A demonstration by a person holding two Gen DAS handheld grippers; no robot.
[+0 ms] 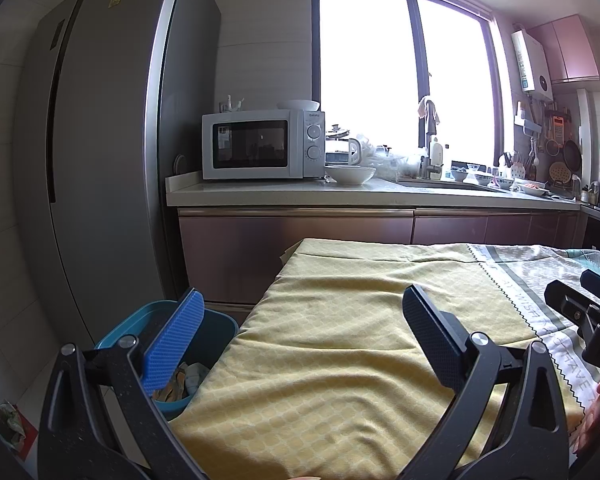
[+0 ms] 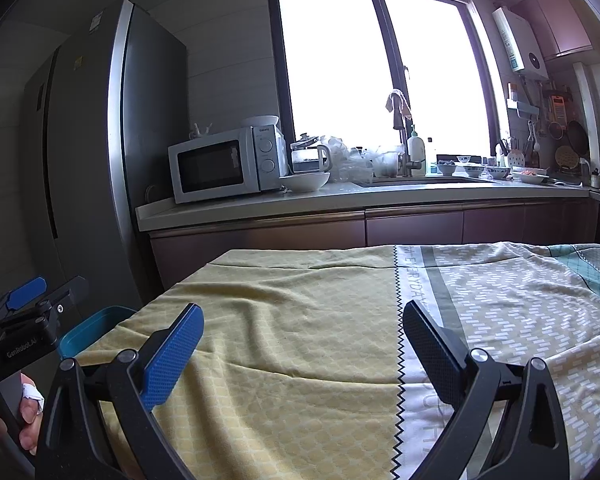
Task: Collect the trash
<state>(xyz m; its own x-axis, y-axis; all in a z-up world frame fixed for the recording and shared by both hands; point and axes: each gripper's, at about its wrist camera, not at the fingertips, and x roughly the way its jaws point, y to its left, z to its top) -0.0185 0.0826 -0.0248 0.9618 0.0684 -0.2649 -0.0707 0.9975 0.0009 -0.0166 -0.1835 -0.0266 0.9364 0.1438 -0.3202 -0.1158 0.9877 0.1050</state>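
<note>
Both grippers, left (image 1: 300, 320) and right (image 2: 302, 334), spread wide, holding nothing, over bare tablecloth (image 1: 340, 360). Trash sits in blue bin (image 1: 220, 322) at table's left edge. Looks basically done; next, scan for leftovers.

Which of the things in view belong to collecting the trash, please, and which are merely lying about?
For the job:
- blue bin beside the table, with scraps inside
- left claw, open
- right claw, open

Lying about:
- tablecloth
- microwave
- white bowl
- fridge
- kettle
</note>
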